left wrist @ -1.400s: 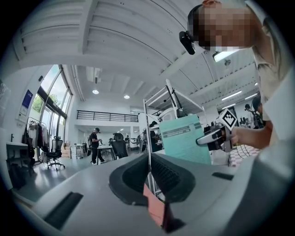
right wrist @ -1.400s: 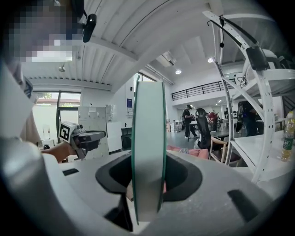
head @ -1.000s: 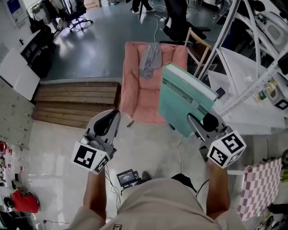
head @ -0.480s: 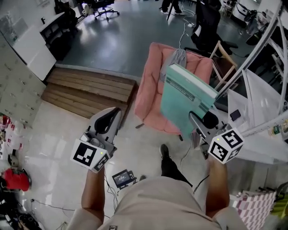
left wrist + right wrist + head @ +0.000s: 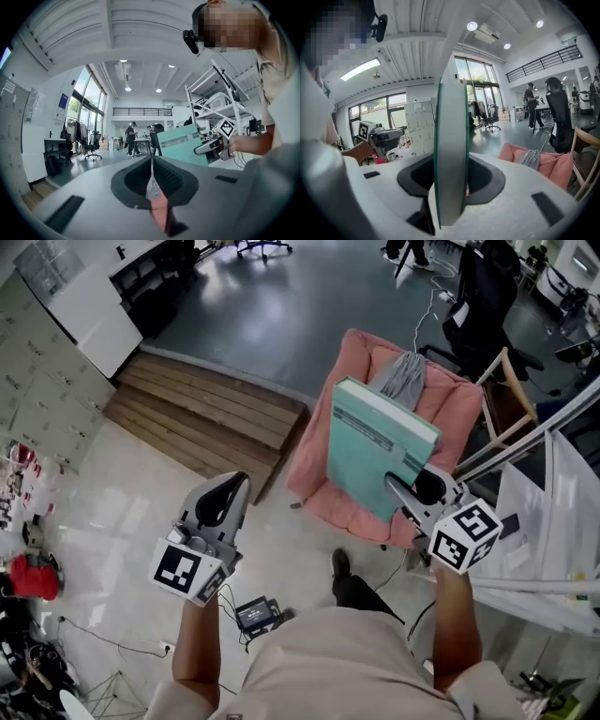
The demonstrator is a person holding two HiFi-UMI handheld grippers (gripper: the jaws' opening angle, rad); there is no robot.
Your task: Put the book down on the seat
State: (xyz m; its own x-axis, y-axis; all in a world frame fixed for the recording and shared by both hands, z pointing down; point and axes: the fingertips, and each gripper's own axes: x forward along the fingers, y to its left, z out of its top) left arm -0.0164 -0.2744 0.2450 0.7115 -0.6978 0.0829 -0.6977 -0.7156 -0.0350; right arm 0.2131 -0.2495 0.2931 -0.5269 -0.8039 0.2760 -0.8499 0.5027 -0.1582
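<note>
Jaws of the right hand-held gripper (image 5: 412, 491) are clamping the lower corner of a thick, pale teal hardcover book (image 5: 375, 451). In the right gripper view the book's page edge (image 5: 451, 140) is standing upright between the two dark pads, which are pressing on its covers. The book is hanging in the air on edge, tilted, its white page block facing up and to the right. In the head view it is overlapping the seat of a pink cushioned armchair (image 5: 342, 507). In the right gripper view that armchair (image 5: 543, 164) is lying ahead and to the right, apart from the book.

The left hand-held gripper (image 5: 225, 498) is hovering to the left over the pale glossy floor (image 5: 122, 512), carrying nothing. Its own view is showing the pads drawn together into a thin slit (image 5: 151, 178).

A grey crumpled garment (image 5: 405, 379) is lying over the armchair's backrest. A low platform of brown wooden planks (image 5: 211, 418) is sitting just left of the armchair. A light wooden chair frame (image 5: 511, 399) is standing just to its right. A black shoe (image 5: 341, 564) and a small black device with cables (image 5: 255, 612) are lying on the floor near the person.
</note>
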